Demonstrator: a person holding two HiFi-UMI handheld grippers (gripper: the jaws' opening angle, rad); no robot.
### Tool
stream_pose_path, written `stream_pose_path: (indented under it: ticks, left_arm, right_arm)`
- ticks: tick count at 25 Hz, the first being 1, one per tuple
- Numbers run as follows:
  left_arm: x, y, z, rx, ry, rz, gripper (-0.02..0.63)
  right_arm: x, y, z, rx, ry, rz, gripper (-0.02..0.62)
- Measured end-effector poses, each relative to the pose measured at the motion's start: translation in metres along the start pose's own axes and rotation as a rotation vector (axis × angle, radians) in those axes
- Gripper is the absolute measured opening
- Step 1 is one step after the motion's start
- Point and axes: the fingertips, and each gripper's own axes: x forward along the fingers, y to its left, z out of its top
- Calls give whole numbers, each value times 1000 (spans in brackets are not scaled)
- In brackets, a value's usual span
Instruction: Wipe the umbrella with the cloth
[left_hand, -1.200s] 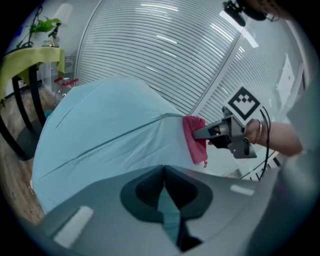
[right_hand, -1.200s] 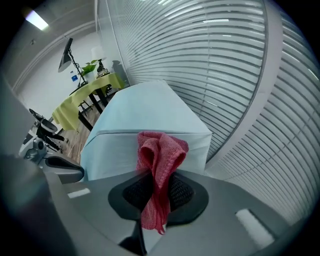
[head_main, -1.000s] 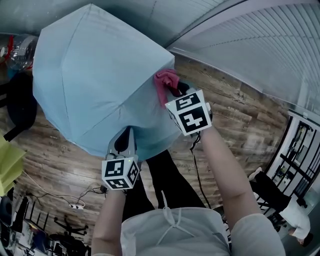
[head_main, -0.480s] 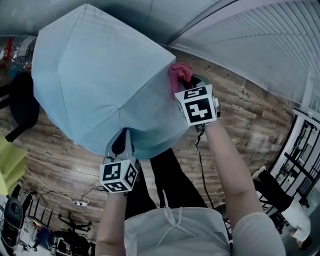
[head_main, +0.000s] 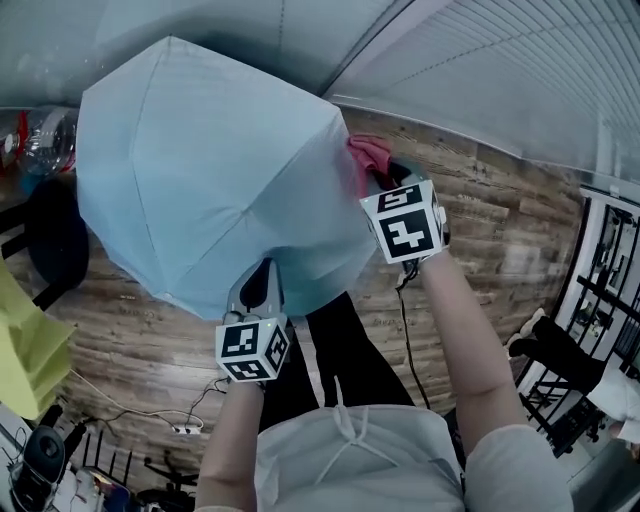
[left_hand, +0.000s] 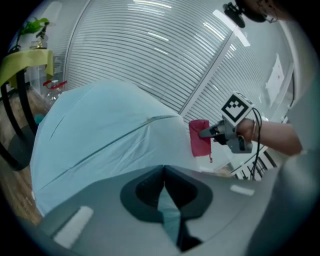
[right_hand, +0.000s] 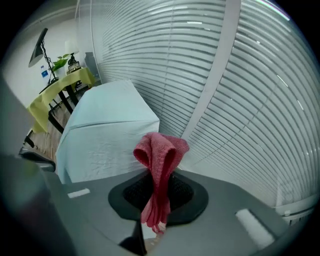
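Left tool (head_main: 258, 278) is clamped on the near hem of the umbrella (head_main: 200, 170). The left gripper view shows pale blue fabric pinched between its jaws. The umbrella is open, canopy up, in front of the person over the wood floor (head_main: 480, 230). Can't tell if it rests on anything.

Right tool (head_main: 385, 182) is clamped on the red cloth (head_main: 366, 155), which bunches into a folded wad above the jaws. The cloth is at the right-hand edge of the canopy. Touching or just off it, can't confirm.

My read of the step in hand: wiping the right panel. To do it well:
- Lead with the cloth wad, not the jaw tips, because hard tips on thin fabric could snag.
- Use light pressure. The canopy looks held only by that hem pinch, so a hard push would likely deflect it or pull it out of the left tool.
- Stroke along the panel between the ribs, top toward the hem, so the pull runs into the left grip and the fabric goes taut.
- The cloth is pinched low with a loose tail under the jaws. Watch for it dragging out.
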Motion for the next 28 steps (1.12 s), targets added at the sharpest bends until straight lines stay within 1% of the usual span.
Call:
stream_pose_path:
  ticks: [3, 7, 12, 15, 18, 20, 22, 25, 28]
  left_arm:
    - [-27, -2, 14, 44, -17, -37, 6]
    - [-73, 4, 35, 73, -56, -67, 8]
    - [-150, 5, 82, 171, -128, -103, 6]
    - [-211, 2, 111, 208, -188, -120, 8]
    - [-271, -2, 132, 260, -237, -129, 8]
    - [-305, -5, 143, 286, -270, -130, 8]
    - [-333, -10, 155, 291, -302, -137, 8]
    - [-369, -24, 177, 309, -358, -168, 8]
    - [-401, -40, 204, 350, -427, -195, 8]
  right_arm:
    - [-39, 19, -6, 42, -19, -13, 60]
    - [-97, 57, -15, 100, -54, -26, 60]
    - [-182, 118, -13, 243, -178, -27, 60]
    - [-239, 161, -5, 286, -258, -27, 60]
    - [-294, 195, 4, 335, -338, -42, 60]
    - [-327, 210, 10, 369, -382, -68, 58]
    - [-357, 220, 15, 388, -429, -101, 57]
    - [-398, 233, 24, 406, -509, -131, 54]
    - [-435, 239, 35, 410, -579, -150, 52]
